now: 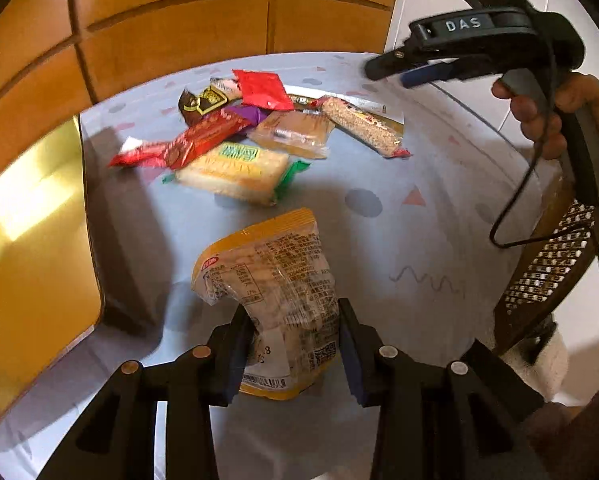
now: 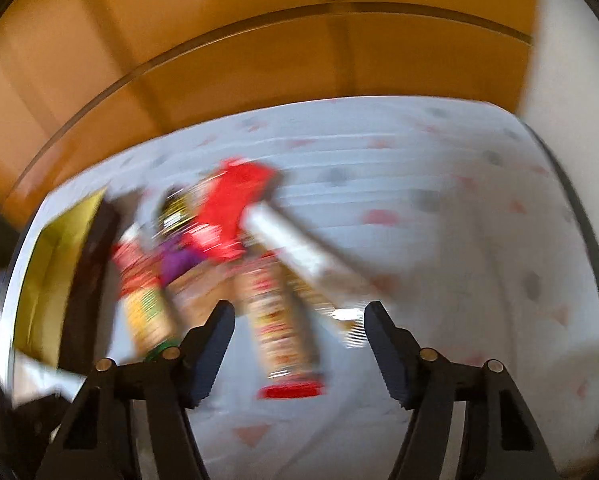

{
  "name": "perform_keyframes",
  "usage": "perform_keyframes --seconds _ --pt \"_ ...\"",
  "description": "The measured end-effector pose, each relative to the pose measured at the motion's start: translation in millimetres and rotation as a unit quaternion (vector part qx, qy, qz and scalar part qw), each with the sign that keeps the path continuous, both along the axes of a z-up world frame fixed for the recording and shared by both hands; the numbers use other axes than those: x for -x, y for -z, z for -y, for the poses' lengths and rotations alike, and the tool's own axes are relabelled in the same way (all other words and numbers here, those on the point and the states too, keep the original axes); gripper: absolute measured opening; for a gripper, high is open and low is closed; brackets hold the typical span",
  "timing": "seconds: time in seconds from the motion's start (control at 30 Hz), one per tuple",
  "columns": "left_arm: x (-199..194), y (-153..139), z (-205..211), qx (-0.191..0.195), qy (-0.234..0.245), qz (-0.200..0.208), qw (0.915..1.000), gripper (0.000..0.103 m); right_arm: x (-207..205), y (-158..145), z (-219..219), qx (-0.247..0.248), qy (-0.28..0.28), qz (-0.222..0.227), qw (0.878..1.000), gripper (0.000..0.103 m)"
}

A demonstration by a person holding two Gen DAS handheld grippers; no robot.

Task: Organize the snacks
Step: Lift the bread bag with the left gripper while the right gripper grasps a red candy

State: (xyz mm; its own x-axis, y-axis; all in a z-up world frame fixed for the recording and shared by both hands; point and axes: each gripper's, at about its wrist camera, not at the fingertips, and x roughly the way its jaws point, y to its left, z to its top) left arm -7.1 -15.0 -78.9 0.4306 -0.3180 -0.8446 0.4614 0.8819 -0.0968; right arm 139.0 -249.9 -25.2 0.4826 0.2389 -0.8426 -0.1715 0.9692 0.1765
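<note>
Now left claw [image 1: 295,344] pinching yellow cracker pack [image 1: 271,276] near table edge; right claw [image 2: 299,344] spread.

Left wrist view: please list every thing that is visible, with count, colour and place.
yellow-edged cracker packet: 1, yellow and clear, between the left gripper's pads
loose snack packets: about eight, red, purple, brown, green, tan, piled at the far middle
gold tin: 1, gold, left edge
tablecloth: 1, pale grey with pink and grey shapes, under everything
wooden cabinet: 1, orange-brown, behind
cane chair back: 1, brown, right
left gripper: 1, black, bottom
right gripper: 1, black, top right
hand: 1, right edge
</note>
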Motion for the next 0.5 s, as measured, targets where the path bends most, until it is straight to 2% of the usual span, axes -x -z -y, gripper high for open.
perform_keyframes --seconds 0.07,0.13,0.2,0.27,0.4,0.5 --pt "-3 3 2 0.001 0.002 0.005 1.0000 0.041 3 -3 -34 0.012 -0.068 0.004 0.998 0.067" --pt "0 3 3 -0.003 0.006 0.010 0.9999 0.041 4 -6 -74 0.034 -0.145 0.010 0.989 0.066" --pt "1 5 4 -0.002 0.007 0.009 0.9999 0.041 2 -6 -116 0.062 -0.219 0.012 0.974 0.064" --pt "-1 7 1 0.007 0.005 0.006 0.9999 0.041 -1 -3 -146 0.091 -0.267 0.014 0.959 0.060" --pt "-4 9 -2 0.022 0.003 0.003 0.9997 0.041 -16 9 -195 0.155 -0.341 0.012 0.927 0.060" --pt "-2 10 -4 0.027 0.005 0.004 0.9996 0.042 -31 25 -215 0.191 -0.384 -0.019 0.903 0.059"
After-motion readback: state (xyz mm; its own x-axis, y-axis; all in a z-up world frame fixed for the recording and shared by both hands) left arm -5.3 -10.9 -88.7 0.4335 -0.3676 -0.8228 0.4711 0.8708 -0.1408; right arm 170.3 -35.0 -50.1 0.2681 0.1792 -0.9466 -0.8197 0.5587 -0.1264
